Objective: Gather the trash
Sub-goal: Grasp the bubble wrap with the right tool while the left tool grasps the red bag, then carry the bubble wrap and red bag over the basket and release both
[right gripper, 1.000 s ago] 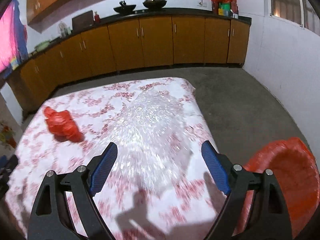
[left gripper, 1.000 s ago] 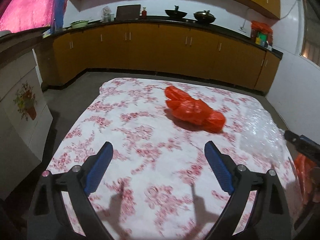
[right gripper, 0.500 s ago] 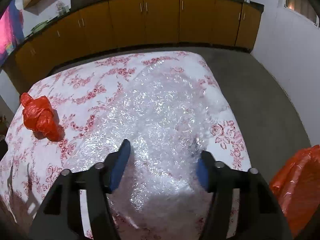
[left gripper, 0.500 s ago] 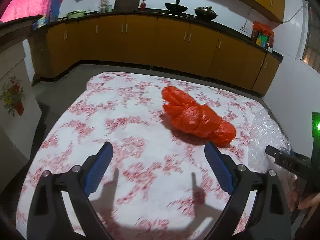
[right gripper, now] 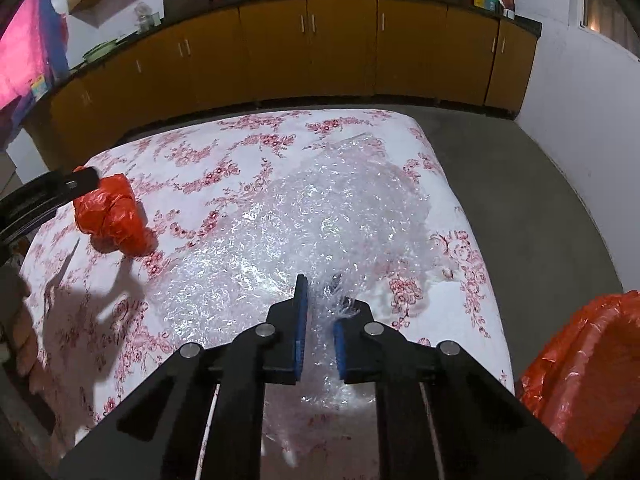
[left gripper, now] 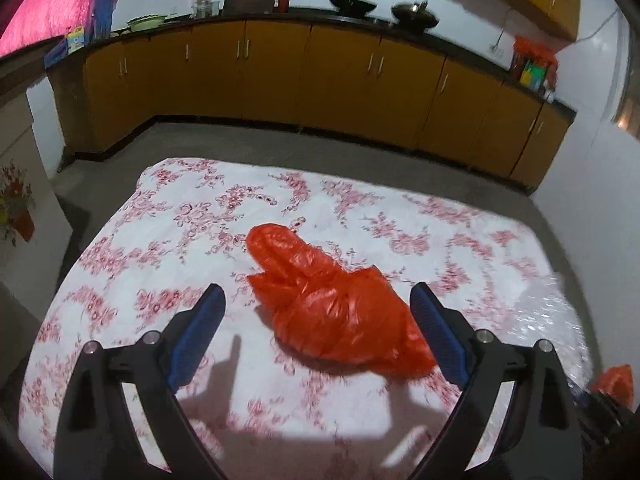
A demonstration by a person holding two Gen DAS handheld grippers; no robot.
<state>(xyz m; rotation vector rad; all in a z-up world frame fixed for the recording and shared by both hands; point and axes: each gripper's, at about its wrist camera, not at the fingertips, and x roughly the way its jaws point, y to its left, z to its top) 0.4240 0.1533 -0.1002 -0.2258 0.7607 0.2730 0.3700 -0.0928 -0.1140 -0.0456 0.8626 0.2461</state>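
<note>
Floral tablecloth (right gripper: 224, 148), right gripper (right gripper: 320, 332) clamping bubble wrap (right gripper: 312, 220), crumpled red bag (left gripper: 336, 316) between left gripper (left gripper: 316, 320) pads.

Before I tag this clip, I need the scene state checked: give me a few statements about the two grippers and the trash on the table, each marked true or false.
1. The right gripper is shut on the clear bubble wrap. True.
2. The left gripper is clamped on the crumpled red plastic bag. False: its jaws stand wide open, with the bag lying between them on the table.
3. The red plastic bag lies on top of the bubble wrap. False: it rests on the floral tablecloth, apart from the wrap.
4. A red-lined bin stands off the table's right edge. True.
5. The bubble wrap lies on the floor. False: it is on the table.
</note>
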